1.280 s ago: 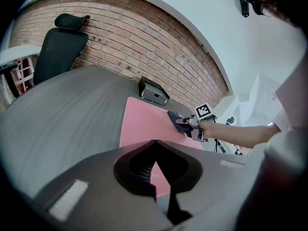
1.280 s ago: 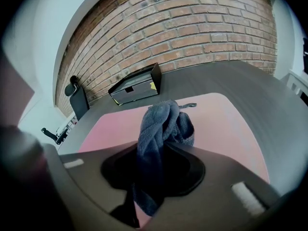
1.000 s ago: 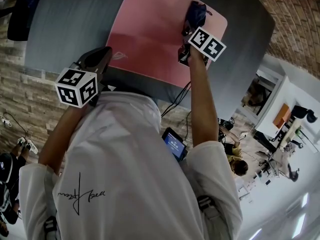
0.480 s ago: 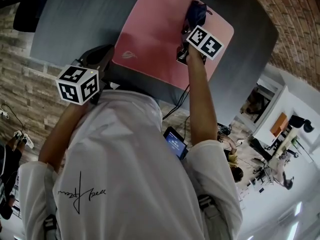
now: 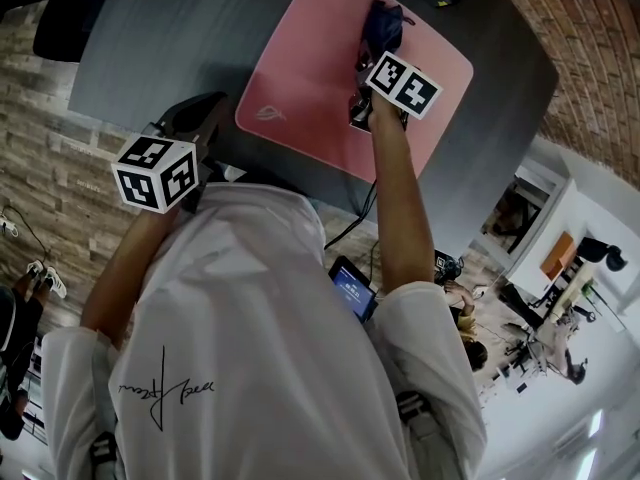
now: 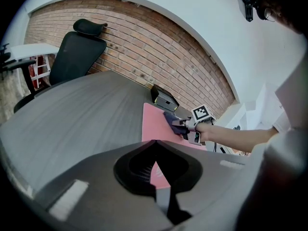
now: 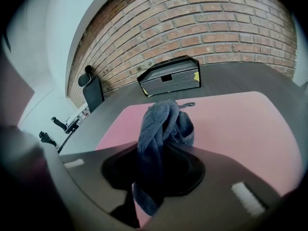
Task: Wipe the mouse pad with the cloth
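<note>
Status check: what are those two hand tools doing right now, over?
Right tool shut on blue cloth, over pink mouse pad. Left tool shut, empty. Black box beyond pad.

A bunched dark-blue cloth (image 7: pixel 161 124) sits on the flat pink mouse pad (image 5: pixel 310 63).

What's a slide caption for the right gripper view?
Right gripper clamps a bunched blue-grey cloth over the pink mouse pad, black box beyond.

grey table (image 5: pixel 160 38) bears a pink mouse pad (image 5: pixel 310 78) and black box (image 7: pixel 169 76).
</note>
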The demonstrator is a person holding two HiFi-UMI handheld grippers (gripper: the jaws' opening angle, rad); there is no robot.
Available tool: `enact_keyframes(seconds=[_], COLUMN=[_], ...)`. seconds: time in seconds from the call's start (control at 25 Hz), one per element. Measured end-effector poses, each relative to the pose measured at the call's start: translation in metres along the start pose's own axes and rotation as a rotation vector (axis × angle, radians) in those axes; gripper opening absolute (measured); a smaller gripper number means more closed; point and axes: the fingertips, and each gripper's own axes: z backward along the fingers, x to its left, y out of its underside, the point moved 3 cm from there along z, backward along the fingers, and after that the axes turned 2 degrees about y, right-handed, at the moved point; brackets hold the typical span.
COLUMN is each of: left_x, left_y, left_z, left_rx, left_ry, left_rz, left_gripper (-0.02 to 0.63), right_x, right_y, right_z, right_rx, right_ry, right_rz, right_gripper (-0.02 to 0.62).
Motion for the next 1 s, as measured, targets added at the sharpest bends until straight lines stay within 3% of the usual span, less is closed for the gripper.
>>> enact_keyframes(seconds=[0.56, 0.72, 1.0], left_x=[0.003, 0.0, -0.009], left_y=[0.002, 0.0, -0.012], left_z=[0.004, 0.009, 0.009], left_rx=[0.021, 0.022, -0.007], left_ry=[0.027, 0.031, 0.082], left_rz=[-0.015, -0.056, -0.046], left_gripper=[0.014, 0.014, 0.014], right_x=[0.032, 0.041, 0.047], right_y=[0.021, 0.03, 0.052], right_z=[0.003, 0.007, 0.026], right_rx=[0.054, 0.068, 0.077], right_ry=[-0.079, -0.109, -0.126], right_rz=[0.054, 0.046, 0.028], right_gripper=[0.104, 0.104, 0.1])
